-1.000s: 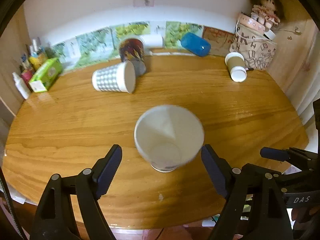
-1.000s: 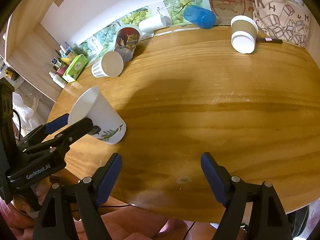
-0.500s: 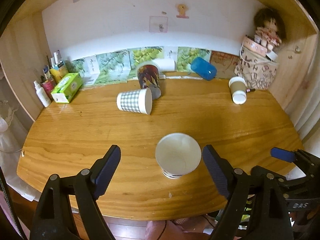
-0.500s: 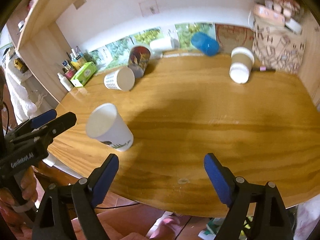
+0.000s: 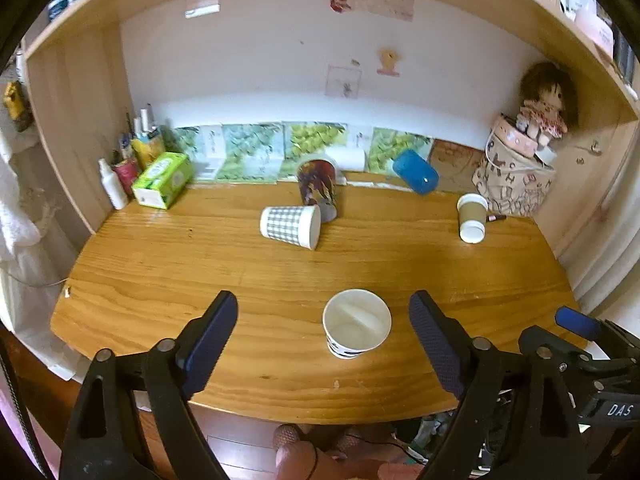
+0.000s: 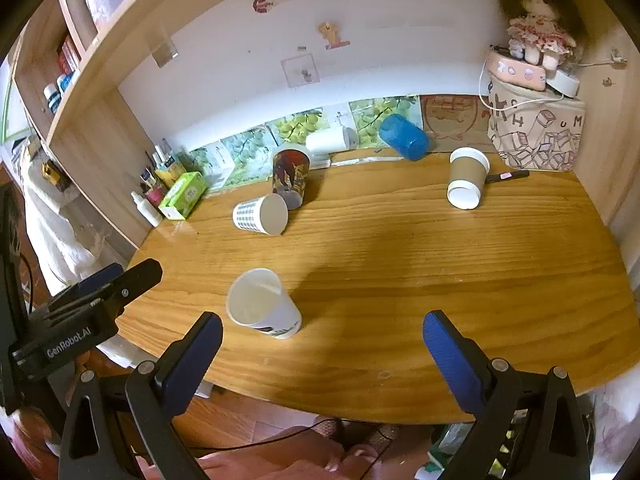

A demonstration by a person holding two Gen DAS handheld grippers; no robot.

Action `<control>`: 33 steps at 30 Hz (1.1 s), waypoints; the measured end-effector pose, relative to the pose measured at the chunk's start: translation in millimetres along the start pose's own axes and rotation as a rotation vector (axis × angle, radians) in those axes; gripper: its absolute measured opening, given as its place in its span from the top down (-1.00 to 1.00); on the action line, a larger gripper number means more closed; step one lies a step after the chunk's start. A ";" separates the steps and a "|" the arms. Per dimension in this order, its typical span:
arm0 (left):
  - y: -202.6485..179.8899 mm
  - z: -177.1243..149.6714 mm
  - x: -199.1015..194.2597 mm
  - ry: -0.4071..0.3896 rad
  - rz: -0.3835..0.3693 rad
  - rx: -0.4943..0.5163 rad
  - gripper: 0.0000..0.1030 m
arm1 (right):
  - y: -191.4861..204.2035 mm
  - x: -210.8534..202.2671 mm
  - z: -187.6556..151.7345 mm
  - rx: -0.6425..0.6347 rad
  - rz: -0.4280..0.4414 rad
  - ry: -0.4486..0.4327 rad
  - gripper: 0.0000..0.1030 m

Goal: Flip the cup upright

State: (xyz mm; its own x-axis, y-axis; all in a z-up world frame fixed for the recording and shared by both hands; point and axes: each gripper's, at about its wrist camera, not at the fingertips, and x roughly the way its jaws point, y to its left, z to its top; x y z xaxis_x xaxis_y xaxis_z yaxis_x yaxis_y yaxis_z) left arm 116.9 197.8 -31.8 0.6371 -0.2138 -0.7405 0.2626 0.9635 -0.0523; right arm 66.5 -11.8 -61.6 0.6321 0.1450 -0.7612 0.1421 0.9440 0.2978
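A white paper cup (image 5: 356, 323) with a leaf print stands upright, mouth up, near the front edge of the wooden table (image 5: 240, 272). It also shows in the right wrist view (image 6: 262, 303). My left gripper (image 5: 324, 332) is open and empty, drawn back above the table's front edge with the cup between its fingers but well ahead of them. My right gripper (image 6: 322, 354) is open and empty, to the right of the cup and behind the table edge.
A checked cup (image 5: 291, 226), a brown sleeved cup (image 5: 472, 218), a blue cup (image 5: 415, 176) and a white cup (image 5: 347, 159) lie on their sides further back. A printed cup (image 5: 317, 184) stands there. A green tissue box (image 5: 162, 180), bottles and a patterned bag (image 5: 514, 184) line the back.
Both grippers have pulled back and up from the table. The left gripper has let go of the white cup, which went from tilted to standing upright.
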 end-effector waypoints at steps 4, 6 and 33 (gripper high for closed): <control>6.6 2.7 -11.1 0.016 -0.003 -0.067 -0.91 | 9.9 -18.4 1.5 0.018 0.001 -0.004 -0.97; 8.5 3.4 -15.7 0.019 -0.014 -0.100 -0.91 | 15.4 -32.7 0.9 0.027 0.013 -0.029 -0.99; -24.3 5.1 -42.9 -0.182 0.164 -0.026 -0.92 | 10.2 -63.0 2.2 0.016 -0.011 -0.278 -0.99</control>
State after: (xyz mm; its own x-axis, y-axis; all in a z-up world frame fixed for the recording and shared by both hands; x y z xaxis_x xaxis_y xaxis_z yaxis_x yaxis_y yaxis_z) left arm 86.9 182.8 4.6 0.7901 -0.0777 -0.6081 0.1277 0.9910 0.0393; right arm 29.8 -11.9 -9.4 0.8149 0.0459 -0.5778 0.1608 0.9398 0.3015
